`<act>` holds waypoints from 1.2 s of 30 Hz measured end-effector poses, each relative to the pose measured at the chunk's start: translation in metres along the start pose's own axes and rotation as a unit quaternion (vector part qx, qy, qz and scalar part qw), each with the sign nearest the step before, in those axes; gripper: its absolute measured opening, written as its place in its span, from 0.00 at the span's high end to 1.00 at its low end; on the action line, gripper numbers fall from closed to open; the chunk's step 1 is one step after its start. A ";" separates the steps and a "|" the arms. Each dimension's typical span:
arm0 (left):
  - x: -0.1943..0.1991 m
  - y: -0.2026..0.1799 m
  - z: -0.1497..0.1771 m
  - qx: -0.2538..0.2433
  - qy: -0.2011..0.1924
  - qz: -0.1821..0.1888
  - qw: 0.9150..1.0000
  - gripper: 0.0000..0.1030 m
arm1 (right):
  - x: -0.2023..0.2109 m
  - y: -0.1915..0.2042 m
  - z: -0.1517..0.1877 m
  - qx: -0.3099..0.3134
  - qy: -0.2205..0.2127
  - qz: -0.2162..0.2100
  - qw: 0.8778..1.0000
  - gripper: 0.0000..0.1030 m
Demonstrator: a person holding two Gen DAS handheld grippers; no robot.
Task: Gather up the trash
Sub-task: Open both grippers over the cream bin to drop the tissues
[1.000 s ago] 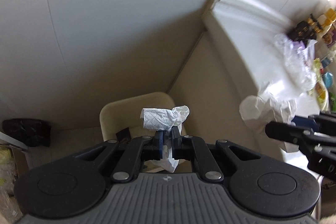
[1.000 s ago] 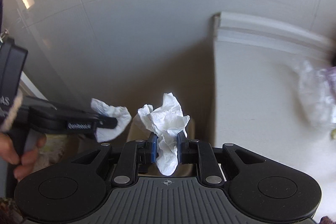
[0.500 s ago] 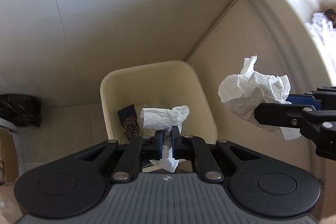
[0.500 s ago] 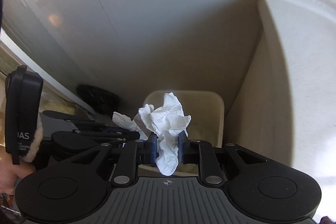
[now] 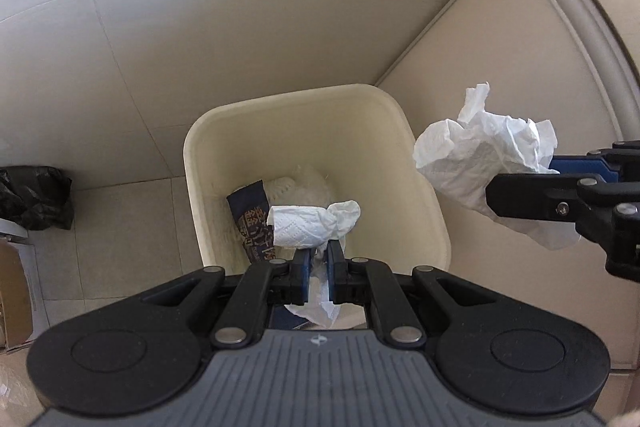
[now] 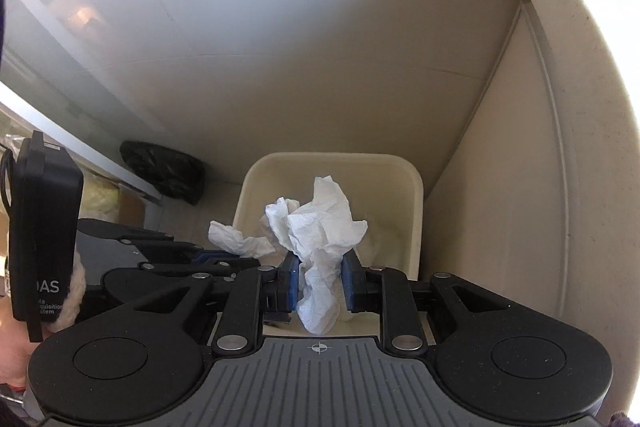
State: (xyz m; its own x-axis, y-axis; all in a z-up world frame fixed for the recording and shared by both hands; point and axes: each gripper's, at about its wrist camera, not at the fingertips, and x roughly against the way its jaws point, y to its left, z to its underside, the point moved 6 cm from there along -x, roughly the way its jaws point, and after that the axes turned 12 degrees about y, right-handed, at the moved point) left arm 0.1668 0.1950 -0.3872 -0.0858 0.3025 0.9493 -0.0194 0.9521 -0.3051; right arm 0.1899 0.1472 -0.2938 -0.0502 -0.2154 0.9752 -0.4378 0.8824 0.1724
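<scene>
A cream waste bin [image 5: 288, 99] stands on the floor in a corner, with a dark blue printed wrapper [image 5: 252, 223] and white paper inside. My left gripper [image 5: 318, 255] hangs over its opening, shut on a rolled white paper towel [image 5: 304, 227]. My right gripper [image 5: 520, 179] reaches in from the right beside the bin's right rim, shut on a crumpled white tissue [image 5: 472, 155]. In the right wrist view the right gripper [image 6: 320, 267] pinches that tissue [image 6: 320, 223] above the bin [image 6: 332, 159], and the left gripper [image 6: 240, 259] with its paper towel [image 6: 232, 237] lies just to the left.
A white cabinet side [image 5: 500, 67] rises close against the bin's right. A tiled wall stands behind it. A black plastic bag [image 5: 36, 195] lies on the floor to the left, near a cardboard box [image 5: 12, 299]. A black device box [image 6: 40, 227] sits on the left gripper.
Both grippers have come down toward the bin, which now fills more of each view. The countertop with its clutter has left the picture. Each paper stays in its gripper.
</scene>
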 end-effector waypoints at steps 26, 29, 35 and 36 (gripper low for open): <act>0.017 -0.007 -0.001 -0.014 -0.003 -0.004 1.000 0.50 | 0.049 0.019 0.001 -0.026 -0.002 -0.022 0.999 0.42; 0.025 -0.009 -0.002 -0.015 -0.008 -0.004 1.000 0.46 | 0.061 0.022 -0.001 -0.016 -0.016 -0.015 1.000 0.40; 0.040 -0.014 0.003 -0.024 -0.002 -0.017 1.000 0.31 | 0.086 0.020 0.002 -0.008 -0.042 -0.011 0.999 0.35; 0.042 -0.015 0.004 -0.024 -0.002 -0.019 1.000 0.29 | 0.087 0.018 0.003 -0.008 -0.046 -0.010 0.999 0.35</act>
State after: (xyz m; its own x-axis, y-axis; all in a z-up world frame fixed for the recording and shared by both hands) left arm 0.1594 0.1937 -0.3427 -0.0903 0.2657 0.9598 0.0254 0.9640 -0.2645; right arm 0.1749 0.1433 -0.2063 -0.1239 -0.2706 0.9547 -0.4261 0.8834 0.1951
